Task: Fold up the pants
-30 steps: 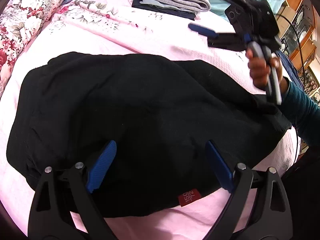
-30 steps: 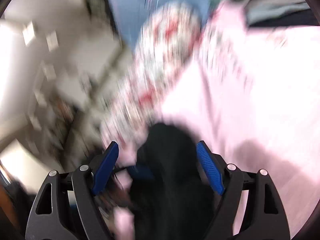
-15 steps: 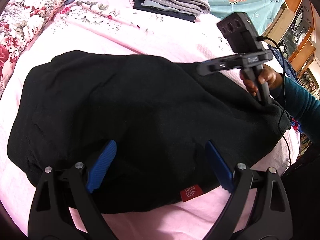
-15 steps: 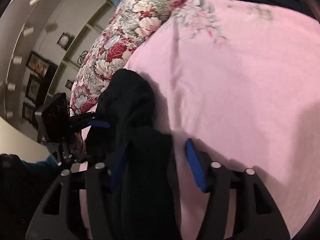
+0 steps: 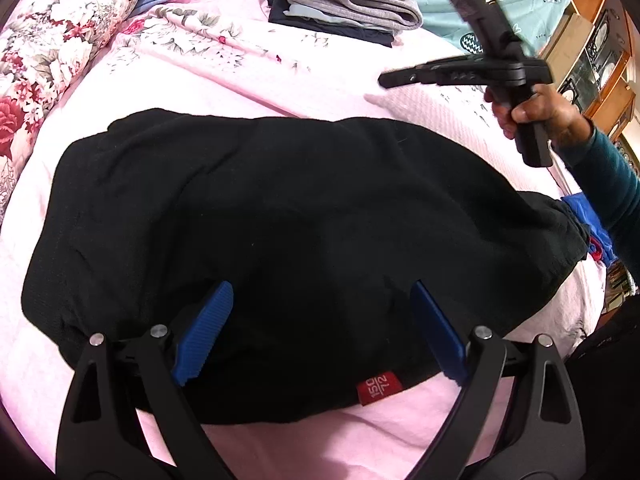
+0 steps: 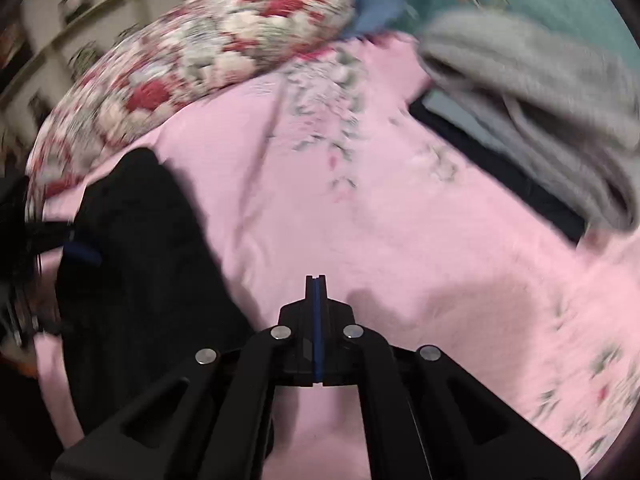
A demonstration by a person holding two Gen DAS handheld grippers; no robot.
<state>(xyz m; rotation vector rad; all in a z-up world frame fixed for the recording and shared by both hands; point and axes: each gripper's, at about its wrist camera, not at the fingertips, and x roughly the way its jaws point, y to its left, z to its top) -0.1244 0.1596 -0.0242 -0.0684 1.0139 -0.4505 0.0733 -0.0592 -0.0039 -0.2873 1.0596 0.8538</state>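
- Holding my left gripper (image 5: pixel 320 332) wide open over the black pants (image 5: pixel 280 220), nothing pinched.
- My right gripper (image 6: pixel 316 280) is closed empty at two o'clock; regrasping one layer could spoil the fold.

A home bedroom — a bed under a pink floral-printed sheet (image 5: pixel 248 92), a rose-patterned pillow (image 5: pixel 60 36) at its far left corner, folded grey and dark clothes (image 5: pixel 344 0) stacked at the far edge, wooden shelving (image 5: pixel 592 52) beyond.

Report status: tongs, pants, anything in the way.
Left tongs open over black pants. Right tongs just closed, empty, above pink bedspread. Pants lie bunched. Nothing in the way.
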